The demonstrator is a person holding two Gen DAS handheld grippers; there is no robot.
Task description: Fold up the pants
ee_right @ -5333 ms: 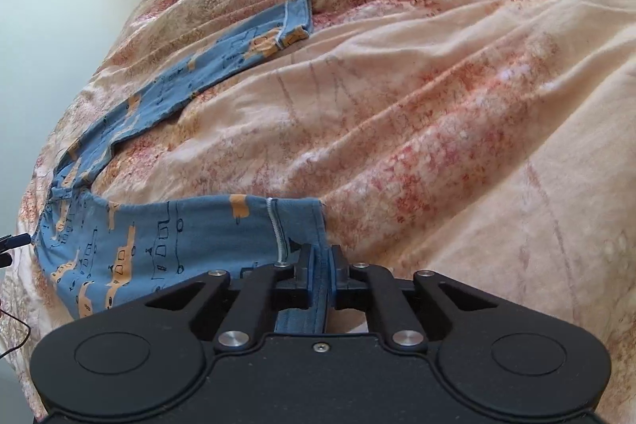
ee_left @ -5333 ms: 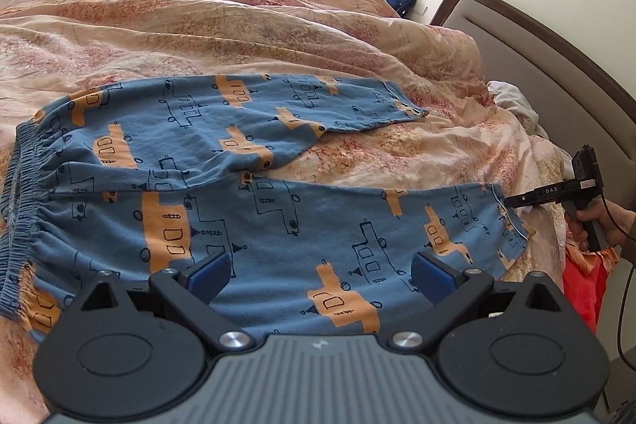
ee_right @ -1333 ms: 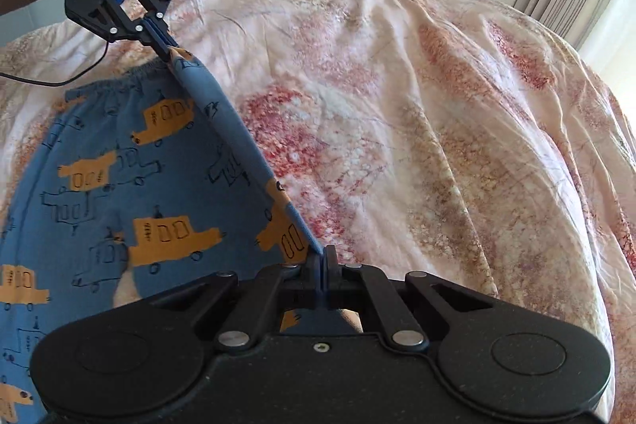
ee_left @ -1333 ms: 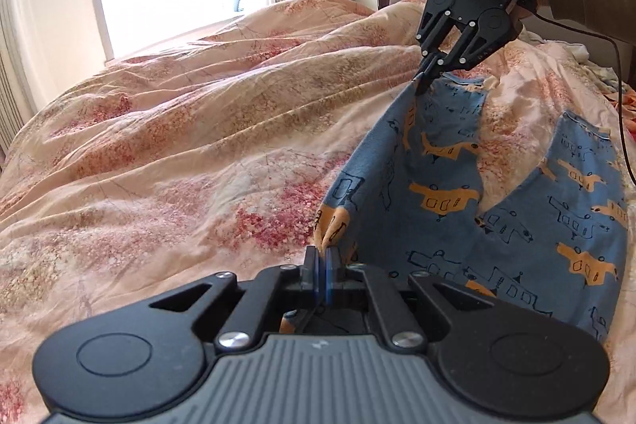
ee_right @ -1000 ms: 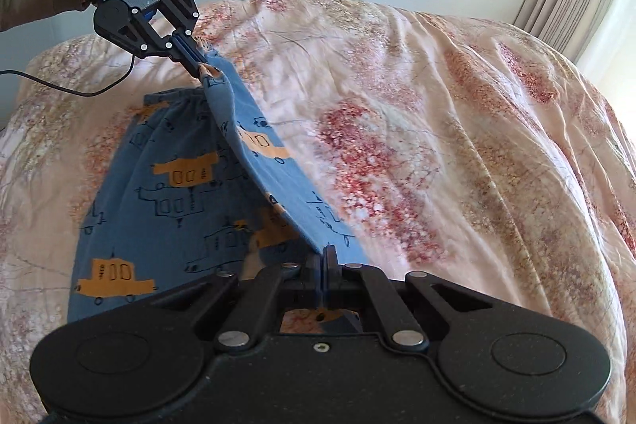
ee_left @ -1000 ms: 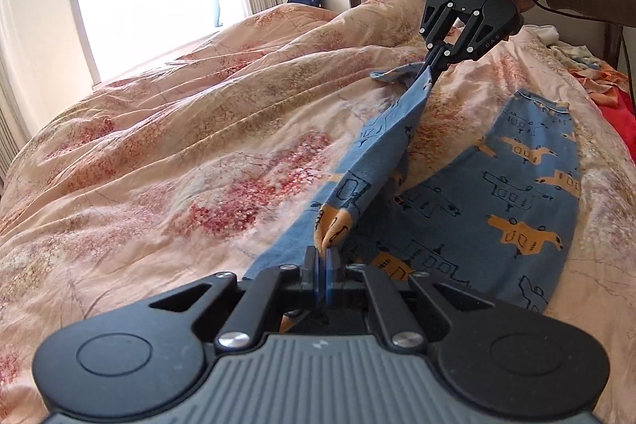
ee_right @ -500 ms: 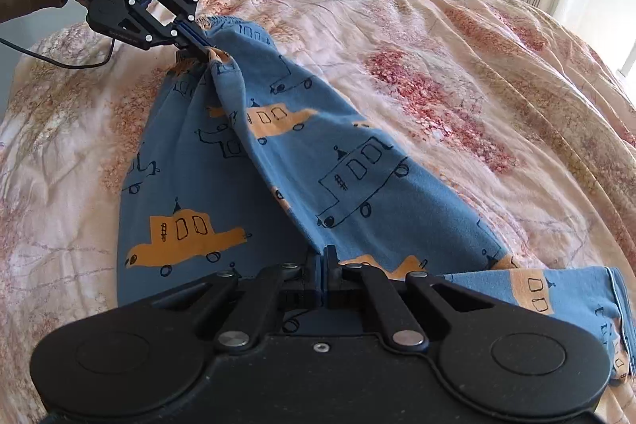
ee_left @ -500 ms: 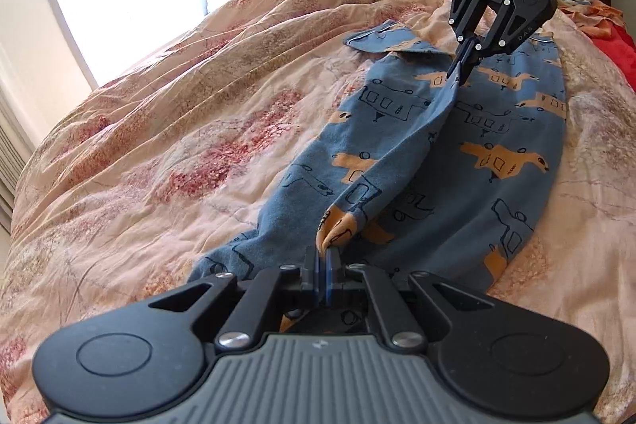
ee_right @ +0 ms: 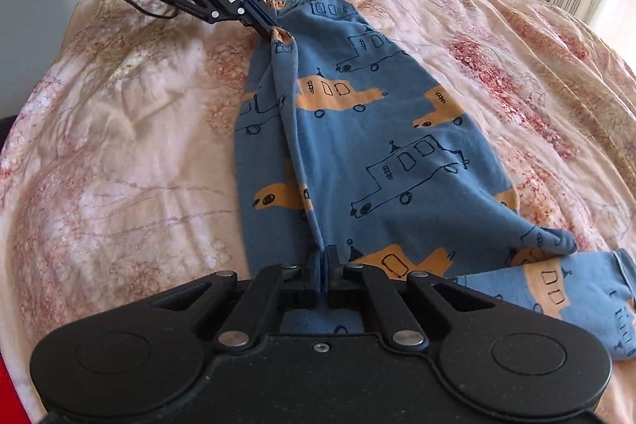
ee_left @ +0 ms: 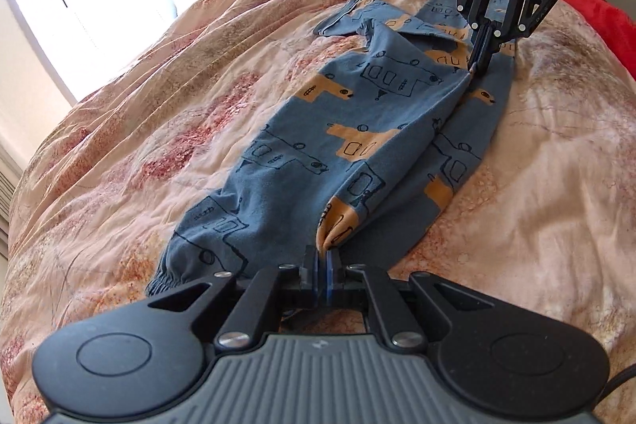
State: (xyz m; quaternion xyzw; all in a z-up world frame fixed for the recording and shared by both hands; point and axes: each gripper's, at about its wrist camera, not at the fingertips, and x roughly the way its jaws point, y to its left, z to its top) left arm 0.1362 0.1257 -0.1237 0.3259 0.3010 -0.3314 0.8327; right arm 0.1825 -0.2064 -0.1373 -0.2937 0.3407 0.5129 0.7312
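Pants [ee_left: 357, 130]: blue, car print, lying on the bed's floral duvet [ee_left: 159, 114], 1 leg folded over the other.
Left hand-held gripper [ee_left: 322, 265]: clenched on the fabric edge near the waistband.
Right hand-held gripper [ee_right: 322, 265]: clenched on the fold edge at the leg end.
Cuffs [ee_right: 588, 289]: probably misaligned; partly hidden.

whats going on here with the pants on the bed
A person with a handheld gripper in each hand is folding blue cotton pants printed with orange cars lengthwise on a peach floral duvet. The left gripper is shut on the fabric edge near the elastic waistband, the right gripper on the same edge near the cuffs. One leg is draped over the other, and the pinched edge is not yet laid flat.
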